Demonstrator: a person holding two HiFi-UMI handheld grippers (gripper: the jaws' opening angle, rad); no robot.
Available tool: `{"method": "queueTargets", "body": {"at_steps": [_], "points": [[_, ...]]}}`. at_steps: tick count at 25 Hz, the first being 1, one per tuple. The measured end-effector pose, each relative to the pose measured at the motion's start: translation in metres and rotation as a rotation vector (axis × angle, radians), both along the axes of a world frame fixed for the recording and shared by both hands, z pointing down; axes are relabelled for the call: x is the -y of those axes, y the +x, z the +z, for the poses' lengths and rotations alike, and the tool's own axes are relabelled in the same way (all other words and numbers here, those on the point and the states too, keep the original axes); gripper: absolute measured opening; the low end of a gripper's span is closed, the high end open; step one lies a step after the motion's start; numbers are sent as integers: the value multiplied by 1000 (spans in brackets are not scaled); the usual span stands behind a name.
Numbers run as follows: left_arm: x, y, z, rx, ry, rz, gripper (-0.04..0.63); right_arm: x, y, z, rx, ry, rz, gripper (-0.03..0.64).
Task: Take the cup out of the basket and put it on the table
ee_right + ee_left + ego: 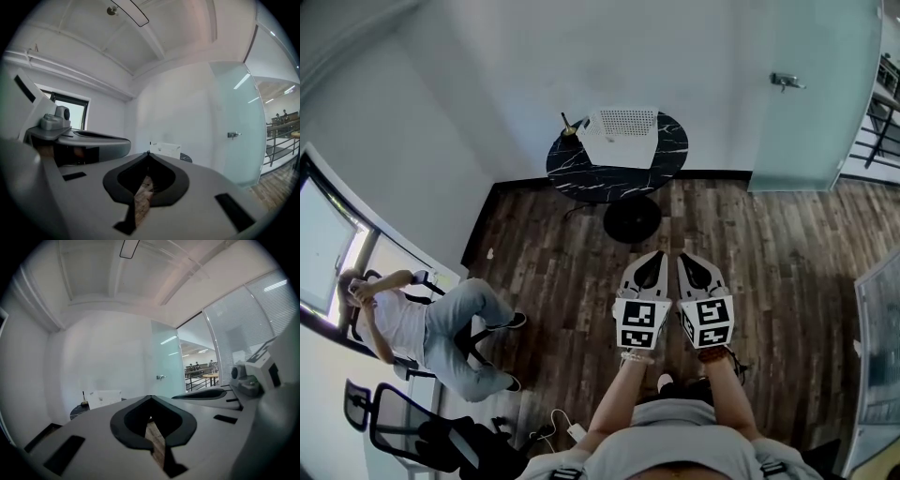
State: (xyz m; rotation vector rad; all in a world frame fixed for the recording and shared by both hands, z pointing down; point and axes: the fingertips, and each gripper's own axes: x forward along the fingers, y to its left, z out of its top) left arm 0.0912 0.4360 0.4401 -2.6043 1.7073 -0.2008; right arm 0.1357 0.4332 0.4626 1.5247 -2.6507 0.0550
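On my feed a dark wood plank floor (pixel 553 253) runs up to plain white walls. At the left a person (pixel 441 323) sits leaning back in a chair beside a window (pixel 323 239), legs stretched out over the floor. Nearer to me stands an empty black office chair (pixel 389 422), with a white plug and cable (pixel 572 429) lying on the floor just beside it. At upper right I see a frosted glass door (pixel 811 103) with a metal handle (pixel 787 82), and a railing (pixel 881 112) past its edge.
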Motion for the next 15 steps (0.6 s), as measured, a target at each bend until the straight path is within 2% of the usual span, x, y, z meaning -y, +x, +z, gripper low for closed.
{"method": "queueTargets", "body": {"at_steps": [8,15], "points": [[16,-24,6,-17,-15,-8,5,20,-30,4,-34,-15,-22,8],[60,-42,10,-67,-51,-57,5,68,-48,2,11,-24,-50,8]]}}
